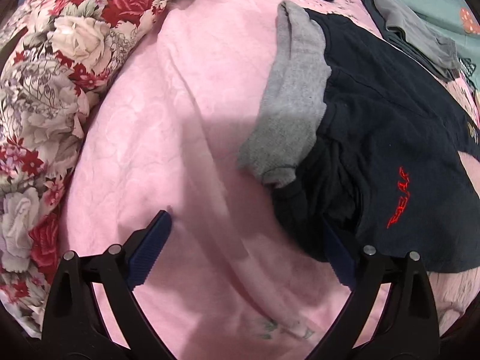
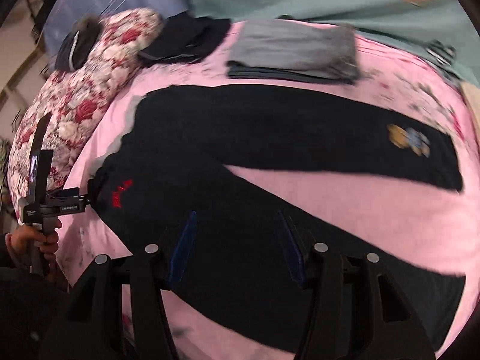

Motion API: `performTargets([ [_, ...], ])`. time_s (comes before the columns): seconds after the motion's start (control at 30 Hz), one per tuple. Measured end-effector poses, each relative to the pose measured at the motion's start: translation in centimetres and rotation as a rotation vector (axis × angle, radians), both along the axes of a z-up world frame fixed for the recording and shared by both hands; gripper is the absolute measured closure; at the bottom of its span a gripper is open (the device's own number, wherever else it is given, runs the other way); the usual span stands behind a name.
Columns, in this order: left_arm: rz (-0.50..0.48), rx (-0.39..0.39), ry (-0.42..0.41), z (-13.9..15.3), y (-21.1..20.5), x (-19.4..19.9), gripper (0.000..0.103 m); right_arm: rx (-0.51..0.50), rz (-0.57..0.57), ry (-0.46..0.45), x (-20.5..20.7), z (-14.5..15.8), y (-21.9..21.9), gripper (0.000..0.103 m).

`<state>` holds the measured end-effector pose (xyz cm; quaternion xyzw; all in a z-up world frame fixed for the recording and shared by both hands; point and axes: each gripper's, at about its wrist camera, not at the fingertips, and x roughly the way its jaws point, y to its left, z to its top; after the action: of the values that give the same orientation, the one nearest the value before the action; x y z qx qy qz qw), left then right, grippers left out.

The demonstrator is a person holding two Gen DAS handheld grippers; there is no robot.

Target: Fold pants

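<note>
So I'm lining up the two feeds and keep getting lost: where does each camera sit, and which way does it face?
Left wrist: on the left tool, looking down across the pink blanket at the waist end of the dark pants; its two open fingers show.
Right wrist: on the right tool, above the spread pants, facing the folded clothes beyond; its open fingers show, plus the left hand gripping its handle.
Shared: pants, red logo, floral quilt.

Bare pink sheet [image 1: 168, 126] left of black pants [image 1: 390, 138], floral quilt [image 1: 45, 96] bounding left, folded clothes [image 2: 295, 52] beyond
</note>
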<state>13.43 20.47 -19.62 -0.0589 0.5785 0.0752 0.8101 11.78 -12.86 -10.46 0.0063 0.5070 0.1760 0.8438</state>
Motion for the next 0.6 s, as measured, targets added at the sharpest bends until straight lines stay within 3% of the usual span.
performTargets([
  [0.07, -0.068, 0.020, -0.029, 1.9, -0.5, 0.3, 0.006, -0.024, 0.042, 0.012, 1.1, 0.0, 2.0, 0.047],
  [0.17, -0.185, 0.095, -0.157, 5.5, -1.0, 1.3, 0.006, -0.067, 0.075, 0.019, 3.2, -0.6, 2.6, 0.045],
  [0.27, -0.234, 0.093, -0.199, 7.1, -0.2, 4.0, 0.004, -0.107, 0.080, 0.056, 5.0, -1.5, 3.2, 0.044],
  [0.37, -0.223, 0.045, -0.223, 7.4, 0.6, 7.9, 0.004, -0.156, 0.072, 0.071, 6.4, -2.1, 3.3, 0.044],
  [0.6, -0.286, -0.086, -0.174, 4.7, -0.7, 17.8, 0.004, -0.230, 0.079, 0.062, 10.3, -0.8, -0.1, 0.042],
])
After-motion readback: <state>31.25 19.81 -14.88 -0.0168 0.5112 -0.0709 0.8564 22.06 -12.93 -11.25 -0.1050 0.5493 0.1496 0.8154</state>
